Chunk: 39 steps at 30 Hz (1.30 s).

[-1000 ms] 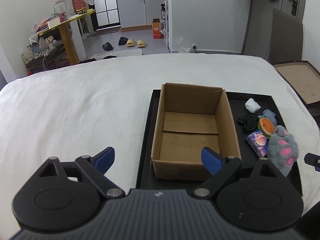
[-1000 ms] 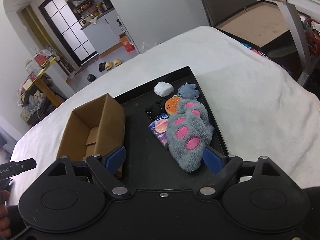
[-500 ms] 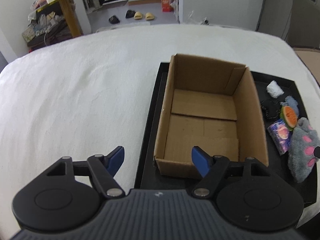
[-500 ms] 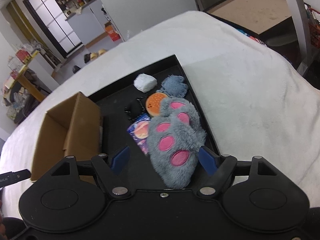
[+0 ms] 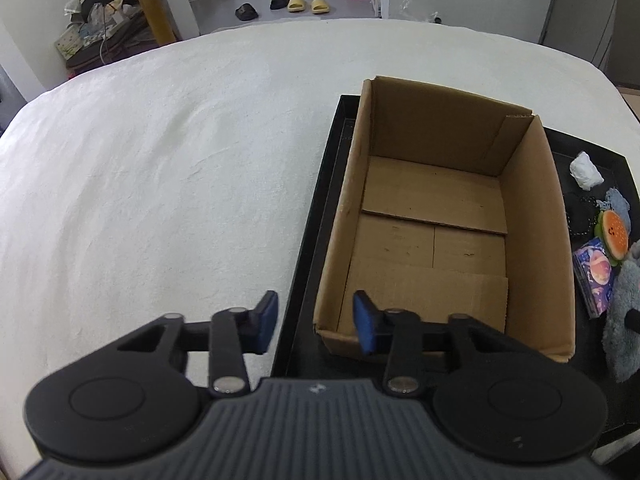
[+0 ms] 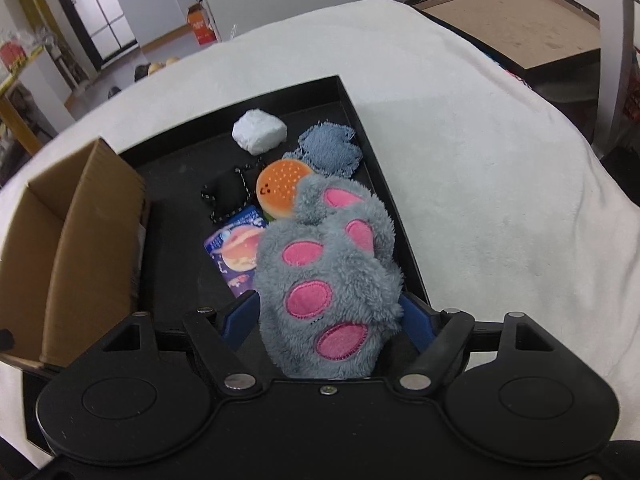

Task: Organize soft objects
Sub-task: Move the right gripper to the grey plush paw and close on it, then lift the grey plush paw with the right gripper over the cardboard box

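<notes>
An empty, open cardboard box (image 5: 432, 216) stands on the left part of a black tray (image 5: 320, 208). My left gripper (image 5: 316, 324) hangs over the box's near left corner. Its jaws are closing astride the box wall and tray rim, and the pads touch neither. On the tray's right part lies a grey plush paw (image 6: 328, 264) with pink pads. My right gripper (image 6: 328, 316) is low over it, jaws closing with the paw between the blue fingers (image 6: 242, 314), its fur not squeezed. Behind it lie a burger plush (image 6: 280, 190), a blue cloth (image 6: 330, 148), a white soft lump (image 6: 259, 131), a black pouch (image 6: 226, 196) and a purple packet (image 6: 236, 256).
The tray sits on a white bed cover (image 5: 160, 180) that spreads wide to the left. A brown board in a dark frame (image 6: 520, 20) stands past the bed's right edge. Beyond the far edge are slippers (image 5: 304, 2) on the floor and a cluttered yellow table (image 5: 152, 12).
Both grippers sank toward the tray. The left jaws narrowed a lot and now straddle the box's near corner. The right gripper came down around the grey paw, its jaws a little narrower.
</notes>
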Motion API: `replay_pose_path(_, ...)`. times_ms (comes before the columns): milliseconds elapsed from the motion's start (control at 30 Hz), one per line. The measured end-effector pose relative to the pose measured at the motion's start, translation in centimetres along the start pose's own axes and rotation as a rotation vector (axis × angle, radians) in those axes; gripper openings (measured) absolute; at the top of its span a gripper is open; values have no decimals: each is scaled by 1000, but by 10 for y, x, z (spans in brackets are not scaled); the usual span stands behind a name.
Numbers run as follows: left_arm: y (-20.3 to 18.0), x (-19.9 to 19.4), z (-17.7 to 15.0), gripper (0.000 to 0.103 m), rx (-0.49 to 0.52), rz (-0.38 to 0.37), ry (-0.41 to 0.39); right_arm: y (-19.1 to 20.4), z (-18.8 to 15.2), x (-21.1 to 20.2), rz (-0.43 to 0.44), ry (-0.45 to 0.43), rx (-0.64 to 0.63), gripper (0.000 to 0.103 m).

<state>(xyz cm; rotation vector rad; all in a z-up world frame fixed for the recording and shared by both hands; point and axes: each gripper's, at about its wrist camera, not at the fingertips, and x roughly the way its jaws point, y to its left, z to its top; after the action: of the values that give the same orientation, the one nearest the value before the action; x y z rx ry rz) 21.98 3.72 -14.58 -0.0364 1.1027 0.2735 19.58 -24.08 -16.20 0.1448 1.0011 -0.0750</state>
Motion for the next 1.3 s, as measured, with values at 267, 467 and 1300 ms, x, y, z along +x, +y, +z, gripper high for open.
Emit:
replay_pose_path(267,4,-6,-4,8,-17,-22,-2,1,-4,-7,5,-2,-36,39)
replay_pose_path(467,9,-14,-7,8,-22,-41,-13,2,-4,-27,19,-28,-24,37)
replay_pose_path(1300,11,-32,-8,8,-48,-38,-19,50,25,-106,166,-188,-187,37)
